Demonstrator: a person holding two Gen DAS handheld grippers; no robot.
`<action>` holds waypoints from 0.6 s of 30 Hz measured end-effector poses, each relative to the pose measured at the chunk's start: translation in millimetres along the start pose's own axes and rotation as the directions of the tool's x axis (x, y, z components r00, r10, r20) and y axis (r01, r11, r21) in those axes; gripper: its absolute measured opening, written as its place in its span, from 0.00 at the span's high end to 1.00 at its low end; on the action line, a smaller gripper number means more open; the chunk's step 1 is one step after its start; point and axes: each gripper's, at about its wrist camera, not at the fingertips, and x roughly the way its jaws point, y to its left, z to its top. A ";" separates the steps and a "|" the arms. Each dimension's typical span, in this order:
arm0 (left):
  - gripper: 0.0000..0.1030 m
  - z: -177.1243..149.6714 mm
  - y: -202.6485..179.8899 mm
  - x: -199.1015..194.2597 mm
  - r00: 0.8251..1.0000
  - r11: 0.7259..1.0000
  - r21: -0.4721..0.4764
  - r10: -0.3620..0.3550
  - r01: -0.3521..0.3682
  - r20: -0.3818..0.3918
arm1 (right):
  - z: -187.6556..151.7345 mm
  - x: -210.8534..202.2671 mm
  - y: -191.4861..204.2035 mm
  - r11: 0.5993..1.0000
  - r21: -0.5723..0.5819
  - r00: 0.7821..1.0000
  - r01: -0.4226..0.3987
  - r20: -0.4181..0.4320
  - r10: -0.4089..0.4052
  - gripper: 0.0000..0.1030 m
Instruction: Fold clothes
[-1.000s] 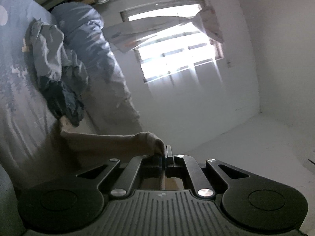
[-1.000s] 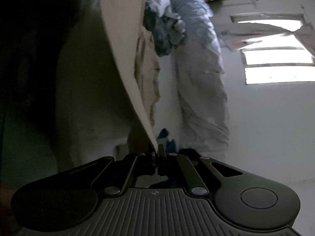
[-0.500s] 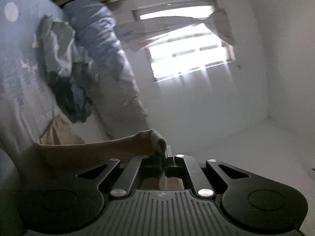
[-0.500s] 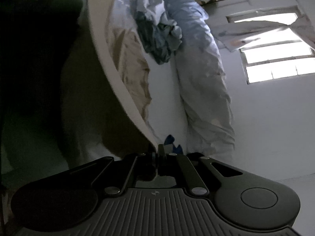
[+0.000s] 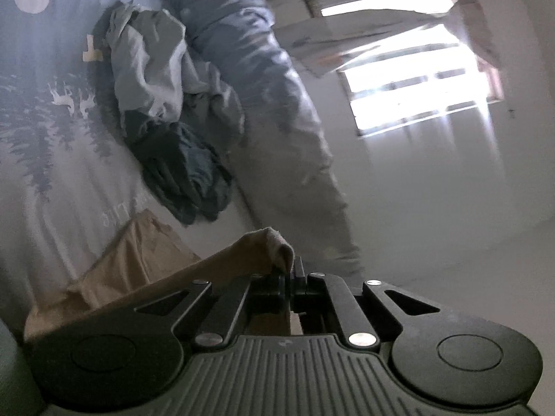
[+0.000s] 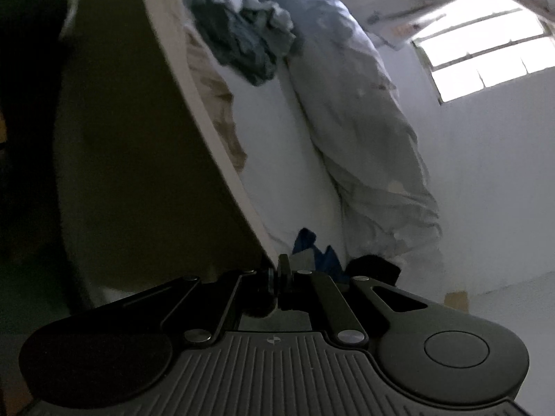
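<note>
Left wrist view first, nearest things first: the left gripper (image 5: 290, 279) has its jaws clamped on a bunched corner of the beige garment (image 5: 145, 260), and only a small nub of cloth pokes out above the pinch. From there the fabric runs away to the left and sags down onto the bed sheet (image 5: 38, 173), where part of it lies crumpled. In the right wrist view the right gripper (image 6: 277, 274) is likewise clenched on an edge of the same garment (image 6: 138, 173), which rises from the jaws as a taut, shadowed sheet filling the left of the frame.

The chief risk, as I judge it, is the thin bite at both ends: if the two hands pull apart too hard, a corner may slip free and the spread is lost. The slack part resting on the sheet could also drag and fold under itself (a crooked crease would follow).

Farther off, a heap of grey and dark blue clothes (image 5: 166, 121) lies near the garment's far edge; swinging the cloth that way could snag it or lay the fold on top of it. Beyond sits a long rolled duvet (image 5: 270, 104) against the wall, and a bright window (image 5: 416, 83) whose glare leaves the near fabric dim, so judging the edges is hard.
</note>
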 end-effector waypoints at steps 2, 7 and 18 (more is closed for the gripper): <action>0.95 4.2 0.3 21.9 1.000 0.999 0.006 0.031 -0.031 0.001 | -1.2 25.8 -11.9 1.000 0.017 1.000 -0.009 -0.010 0.009 0.98; 0.94 16.2 7.5 84.7 0.993 0.992 0.026 0.120 -0.120 0.005 | -1.4 93.2 -33.3 0.999 0.034 0.999 -0.032 -0.032 0.033 0.97; 0.94 35.2 41.1 213.2 0.952 0.950 0.065 0.304 -0.304 0.012 | 13.2 263.0 -54.0 0.986 0.074 0.985 -0.149 -0.077 0.155 0.97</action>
